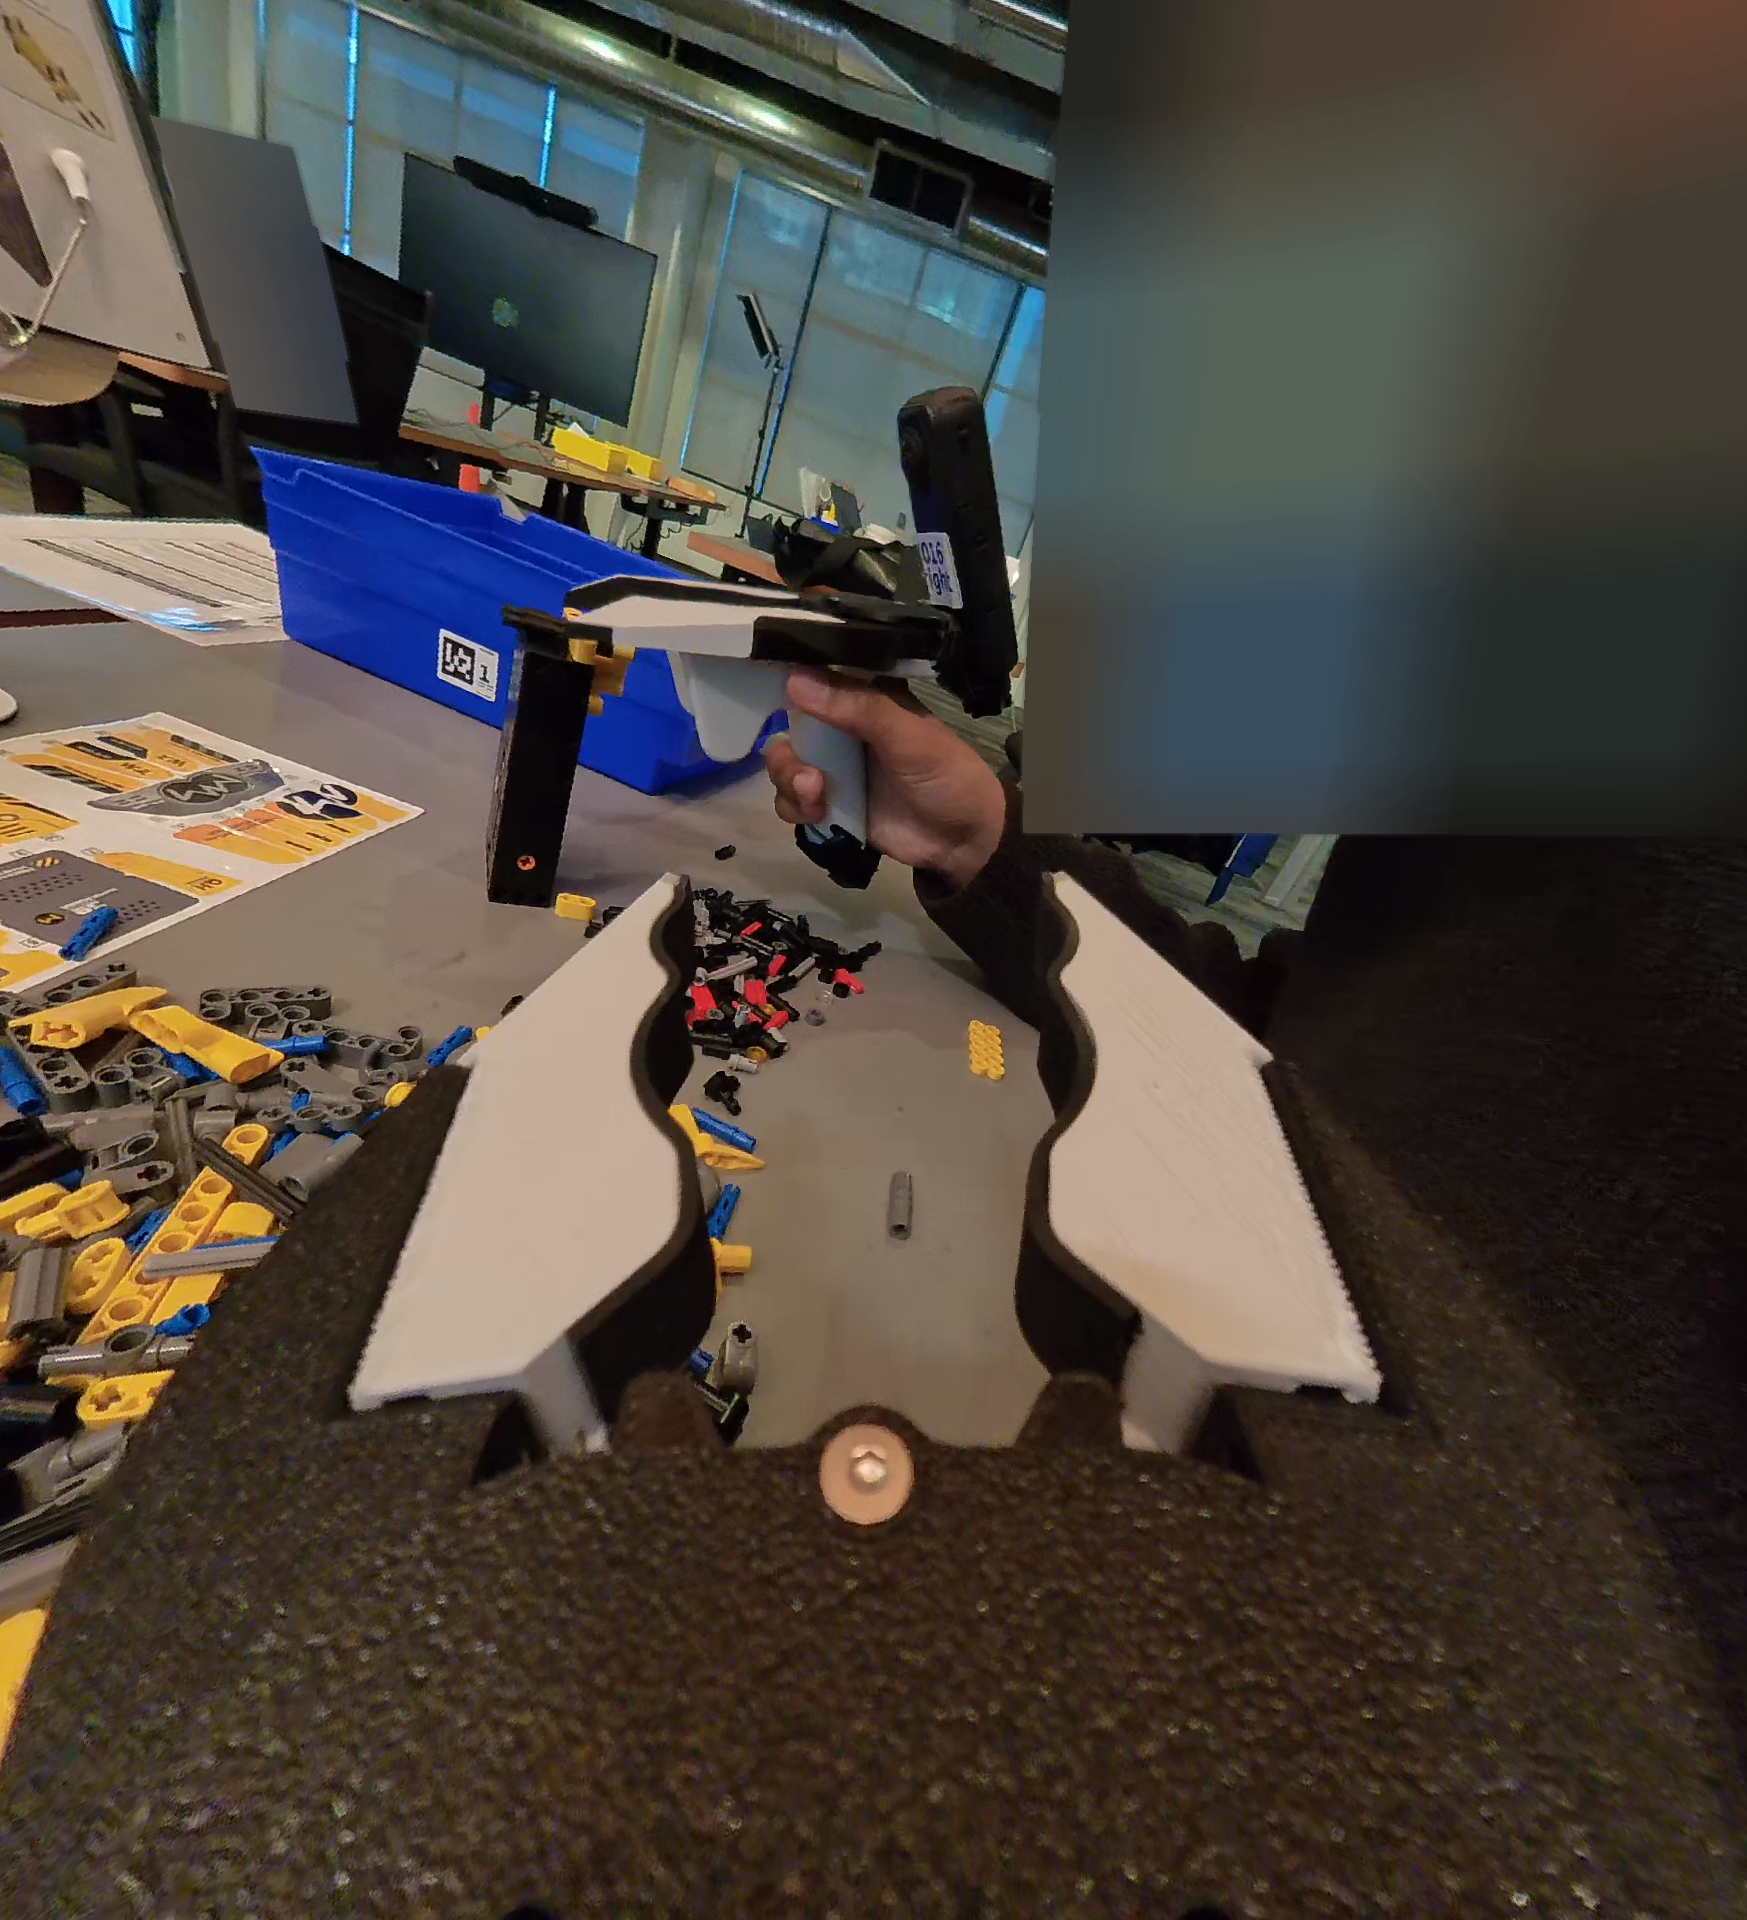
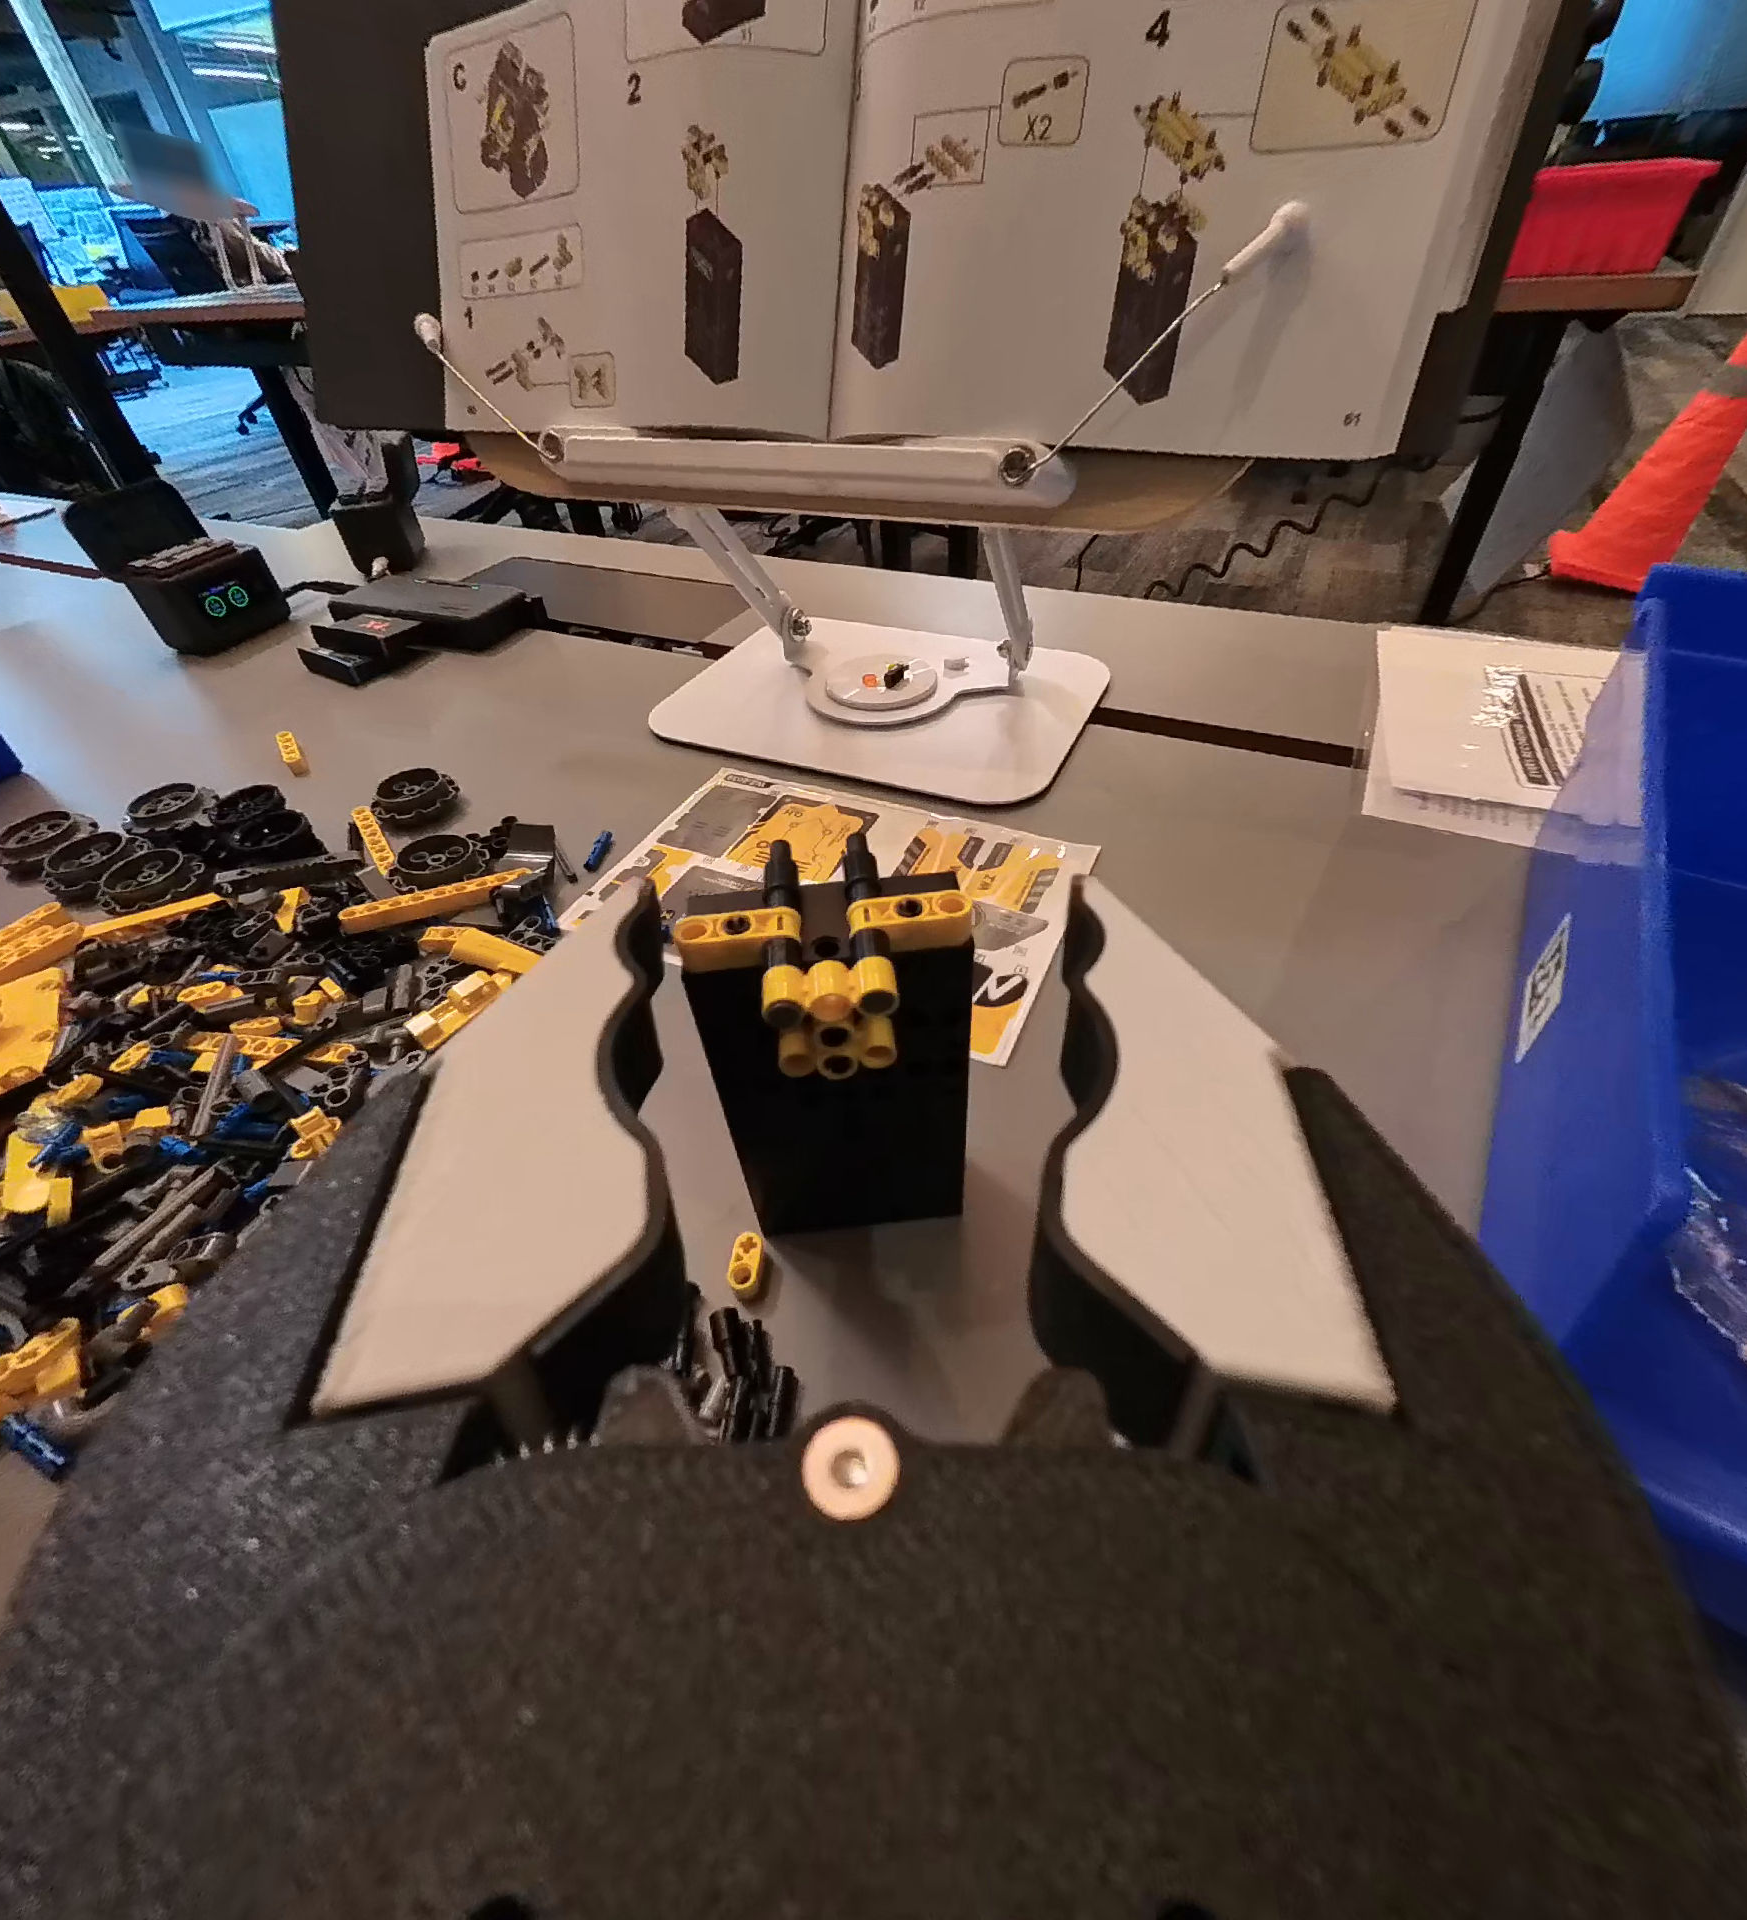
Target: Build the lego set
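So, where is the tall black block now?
The tall black block stands upright on the grey table, between the open right claw's fingers, behind a small yellow piece.

Each handheld gripper has two pale grey ribbed plastic fingers (image 1: 557,1143) lined with wavy black foam, set in a pebbled black body with a silver washered screw (image 1: 865,1472) just behind the fingers. Beyond that screw, the right gripper (image 1: 536,618) shows a grey pistol grip, a black camera block bearing a white sticker, and a dark knitted sleeve (image 1: 994,914).

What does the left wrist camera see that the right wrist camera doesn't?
Only the left wrist view shows a hand holding the right tongs, and a red-and-black heap of tiny pins. Only the right wrist view shows the open instruction book on its white stand and black wheels. Both show the black block with yellow parts on top, the sticker sheet, and the blue bin.
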Demonstrator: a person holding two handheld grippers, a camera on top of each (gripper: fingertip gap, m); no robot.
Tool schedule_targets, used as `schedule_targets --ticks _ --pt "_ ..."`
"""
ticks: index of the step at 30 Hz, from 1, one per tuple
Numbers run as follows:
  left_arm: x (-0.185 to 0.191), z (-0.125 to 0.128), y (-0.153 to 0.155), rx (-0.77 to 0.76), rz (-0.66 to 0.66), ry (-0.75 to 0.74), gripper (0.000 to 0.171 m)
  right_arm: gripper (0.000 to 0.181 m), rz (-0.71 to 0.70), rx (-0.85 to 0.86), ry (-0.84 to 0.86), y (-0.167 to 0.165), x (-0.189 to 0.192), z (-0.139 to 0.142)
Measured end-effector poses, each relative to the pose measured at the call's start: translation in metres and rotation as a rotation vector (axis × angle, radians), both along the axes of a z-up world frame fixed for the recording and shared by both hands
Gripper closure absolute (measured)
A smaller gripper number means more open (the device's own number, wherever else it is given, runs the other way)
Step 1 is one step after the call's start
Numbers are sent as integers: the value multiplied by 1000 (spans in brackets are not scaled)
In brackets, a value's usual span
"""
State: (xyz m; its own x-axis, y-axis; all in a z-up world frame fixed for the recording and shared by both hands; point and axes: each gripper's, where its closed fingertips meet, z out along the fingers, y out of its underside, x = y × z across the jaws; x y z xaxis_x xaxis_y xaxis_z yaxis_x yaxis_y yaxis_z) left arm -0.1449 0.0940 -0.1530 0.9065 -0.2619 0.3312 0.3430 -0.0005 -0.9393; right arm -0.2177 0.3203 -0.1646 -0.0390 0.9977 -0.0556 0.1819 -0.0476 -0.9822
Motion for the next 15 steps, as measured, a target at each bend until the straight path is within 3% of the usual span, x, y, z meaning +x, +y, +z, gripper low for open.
schedule_targets --ticks 11,15 --pt "8 1 -2 -5 21 38 108 105 -27 -24 155 13 18 32" --pt "40 -10 20 -154 -9 25 113 106 -47 -42 242 25 38 47"
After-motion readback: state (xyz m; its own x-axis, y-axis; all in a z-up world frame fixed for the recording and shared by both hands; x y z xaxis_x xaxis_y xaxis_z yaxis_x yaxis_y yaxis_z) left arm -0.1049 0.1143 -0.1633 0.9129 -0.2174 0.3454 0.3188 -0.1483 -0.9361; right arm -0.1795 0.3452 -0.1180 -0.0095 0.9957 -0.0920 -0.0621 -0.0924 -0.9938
